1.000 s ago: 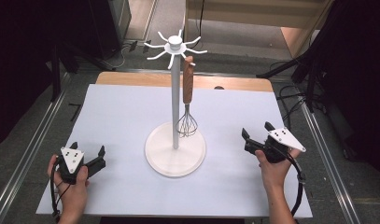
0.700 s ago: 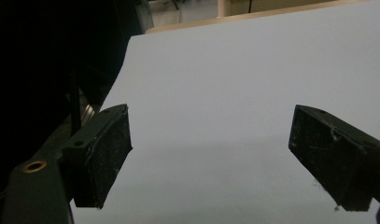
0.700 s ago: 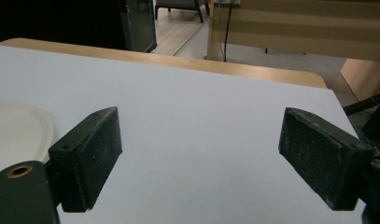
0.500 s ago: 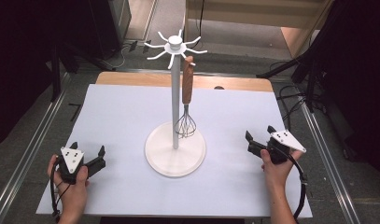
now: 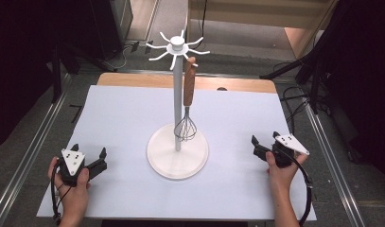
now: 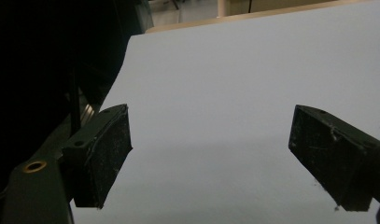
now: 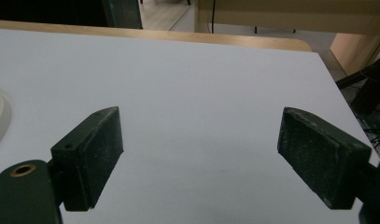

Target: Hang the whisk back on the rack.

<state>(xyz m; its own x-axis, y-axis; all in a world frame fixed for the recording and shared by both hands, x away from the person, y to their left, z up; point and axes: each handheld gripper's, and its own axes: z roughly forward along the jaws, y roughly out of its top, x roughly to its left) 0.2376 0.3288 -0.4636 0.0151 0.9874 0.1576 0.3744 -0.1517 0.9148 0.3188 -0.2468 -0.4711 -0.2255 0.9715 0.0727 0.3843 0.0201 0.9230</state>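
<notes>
A pale sheet covers the table [image 5: 124, 113]. At eight o'clock the left gripper [image 5: 89, 161] rests, jaws wide, empty. At centre, a whisk [image 5: 187, 103] hangs on the white stand [image 5: 177, 101]. At four o'clock the right gripper [image 5: 264, 145] gapes, empty.

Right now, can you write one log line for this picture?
left gripper: open, empty | right gripper: open, empty | whisk: hanging on stand | table
</notes>
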